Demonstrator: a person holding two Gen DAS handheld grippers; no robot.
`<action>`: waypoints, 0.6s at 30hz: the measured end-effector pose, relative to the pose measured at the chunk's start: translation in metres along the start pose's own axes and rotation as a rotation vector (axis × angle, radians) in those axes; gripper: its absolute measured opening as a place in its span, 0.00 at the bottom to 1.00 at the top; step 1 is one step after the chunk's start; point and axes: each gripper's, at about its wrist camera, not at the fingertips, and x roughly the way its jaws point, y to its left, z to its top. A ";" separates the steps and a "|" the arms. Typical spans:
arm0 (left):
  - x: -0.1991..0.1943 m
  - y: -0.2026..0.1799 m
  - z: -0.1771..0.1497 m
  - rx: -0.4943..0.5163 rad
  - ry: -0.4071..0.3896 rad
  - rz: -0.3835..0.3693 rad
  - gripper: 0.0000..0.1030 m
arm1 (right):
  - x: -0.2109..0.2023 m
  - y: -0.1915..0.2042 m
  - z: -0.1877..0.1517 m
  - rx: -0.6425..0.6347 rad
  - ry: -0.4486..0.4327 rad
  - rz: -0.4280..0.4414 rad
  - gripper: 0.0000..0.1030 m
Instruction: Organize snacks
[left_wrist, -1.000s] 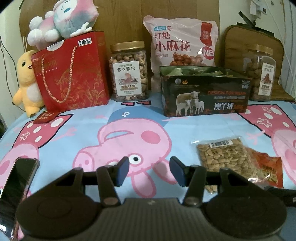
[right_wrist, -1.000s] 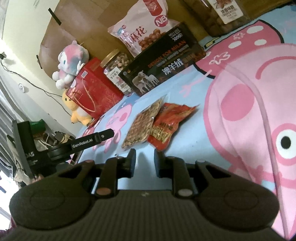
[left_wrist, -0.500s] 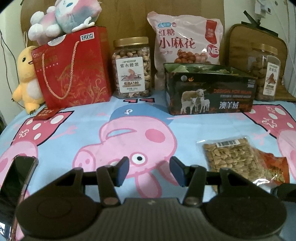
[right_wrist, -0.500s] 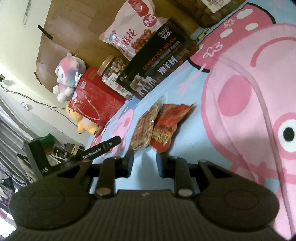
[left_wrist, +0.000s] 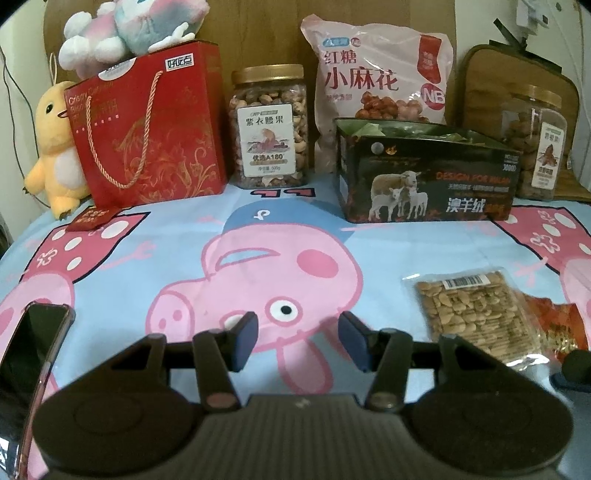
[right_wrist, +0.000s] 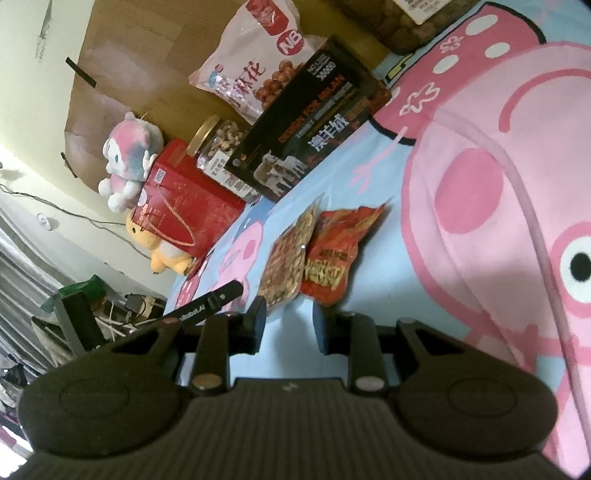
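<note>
A clear packet of nuts (left_wrist: 476, 314) lies on the cartoon-pig cloth at the right, overlapping a red snack packet (left_wrist: 557, 325). Both show in the right wrist view, the nut packet (right_wrist: 288, 258) left of the red packet (right_wrist: 336, 254). An open dark box with sheep print (left_wrist: 428, 177) stands behind them and also shows in the right wrist view (right_wrist: 310, 122). My left gripper (left_wrist: 297, 339) is open and empty, above the cloth left of the packets. My right gripper (right_wrist: 288, 325) is open and empty, just short of the packets' near ends.
Along the back stand a red gift bag (left_wrist: 147, 125), a nut jar (left_wrist: 269, 125), a pink snack bag (left_wrist: 376, 85) and a second jar (left_wrist: 539, 140). Plush toys (left_wrist: 55, 144) sit at the far left. A phone (left_wrist: 29, 354) lies at the near left.
My right gripper's jaws have spread wider and it has moved closer to the two packets. My left gripper has shifted slightly forward, jaws unchanged.
</note>
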 end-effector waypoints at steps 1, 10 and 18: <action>0.000 0.000 0.000 0.000 0.000 0.000 0.48 | -0.001 0.000 0.000 0.001 -0.008 -0.007 0.29; -0.006 0.006 0.004 -0.051 0.024 -0.089 0.48 | -0.002 -0.001 0.003 0.009 -0.021 -0.019 0.31; 0.000 0.014 0.009 -0.201 0.125 -0.396 0.52 | 0.006 0.005 0.008 -0.014 -0.017 -0.027 0.43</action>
